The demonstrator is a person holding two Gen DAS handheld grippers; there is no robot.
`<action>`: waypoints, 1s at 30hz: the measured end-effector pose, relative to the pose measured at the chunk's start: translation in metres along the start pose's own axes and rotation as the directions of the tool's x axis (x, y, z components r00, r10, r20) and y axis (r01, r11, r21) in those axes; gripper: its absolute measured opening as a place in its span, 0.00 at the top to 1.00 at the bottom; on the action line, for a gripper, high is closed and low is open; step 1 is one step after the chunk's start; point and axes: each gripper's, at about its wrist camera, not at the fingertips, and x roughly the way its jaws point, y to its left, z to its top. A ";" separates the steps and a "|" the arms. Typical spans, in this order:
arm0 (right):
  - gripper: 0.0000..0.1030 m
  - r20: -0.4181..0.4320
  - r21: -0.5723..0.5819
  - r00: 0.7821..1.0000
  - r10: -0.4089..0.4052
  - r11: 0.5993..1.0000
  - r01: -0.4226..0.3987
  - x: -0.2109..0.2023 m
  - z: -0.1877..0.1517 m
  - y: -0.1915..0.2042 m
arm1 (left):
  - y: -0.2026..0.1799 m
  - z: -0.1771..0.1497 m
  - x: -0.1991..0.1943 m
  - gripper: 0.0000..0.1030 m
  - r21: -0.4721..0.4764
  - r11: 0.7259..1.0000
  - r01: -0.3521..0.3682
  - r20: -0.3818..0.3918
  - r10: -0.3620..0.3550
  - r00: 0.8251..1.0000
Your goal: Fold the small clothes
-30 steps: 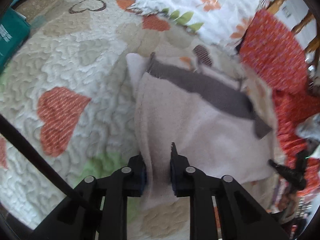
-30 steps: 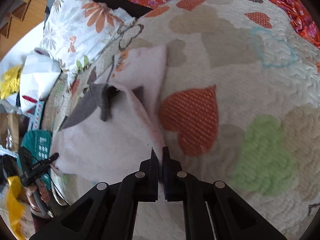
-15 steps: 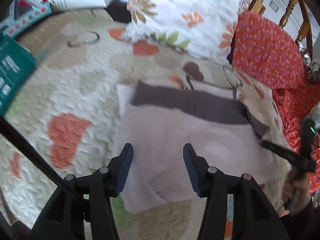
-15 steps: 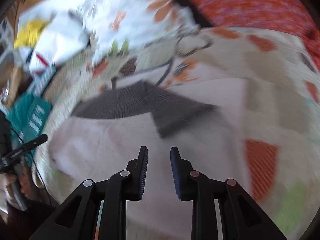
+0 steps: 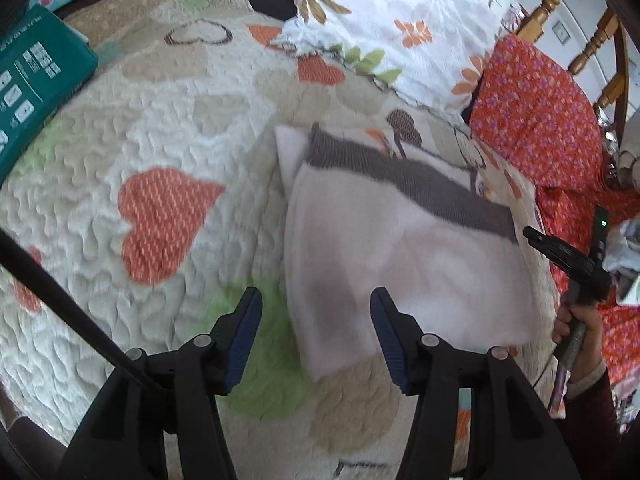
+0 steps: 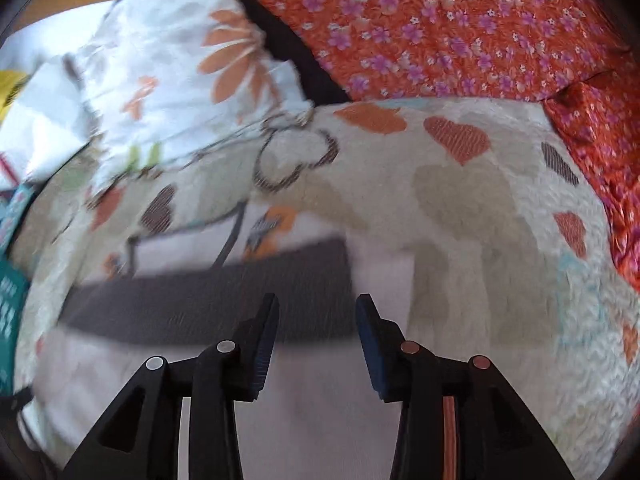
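At the far left of the left wrist view a teal box (image 5: 36, 80) is seen on the edge of a quilted bedspread (image 5: 168, 128) printed with hearts. The left gripper (image 5: 316, 332) is held above the spread with its jaws opening; nothing is gripped, though the near corner of the garment lies below the gap. The small white garment (image 5: 404, 264) with a grey ribbed band (image 5: 416, 184) is laid folded on the spread, right of centre. A floral pillow (image 5: 400, 20) is seen behind it, and an orange flowered cloth (image 5: 532, 112) to the right. At the right edge the right gripper (image 5: 560, 252) is seen in a hand (image 5: 576, 320).

In the blurred right wrist view, its jaws (image 6: 316, 328) are opening over what appears to be the grey band (image 6: 208, 304), with nothing pressed between the pads.
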 end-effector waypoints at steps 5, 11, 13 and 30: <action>0.58 -0.073 -0.024 0.994 0.084 0.996 -0.086 -0.037 -0.055 0.004 | -0.013 -0.021 0.023 0.42 0.109 0.994 0.019 -0.124 -0.006 0.992; 0.58 -0.055 -0.016 0.994 0.093 0.995 -0.094 -0.060 -0.094 -0.007 | -0.015 -0.012 0.015 0.92 0.156 0.979 -0.132 -0.054 0.142 0.988; 0.58 -0.056 0.008 0.994 0.095 0.996 -0.094 -0.062 -0.098 -0.016 | -0.016 -0.005 0.003 0.92 0.176 0.960 -0.218 0.018 0.218 0.976; 0.58 -0.053 0.045 0.992 0.118 0.992 -0.115 -0.051 -0.095 -0.013 | 0.003 0.005 -0.032 0.47 0.083 0.886 -0.456 0.192 0.434 0.880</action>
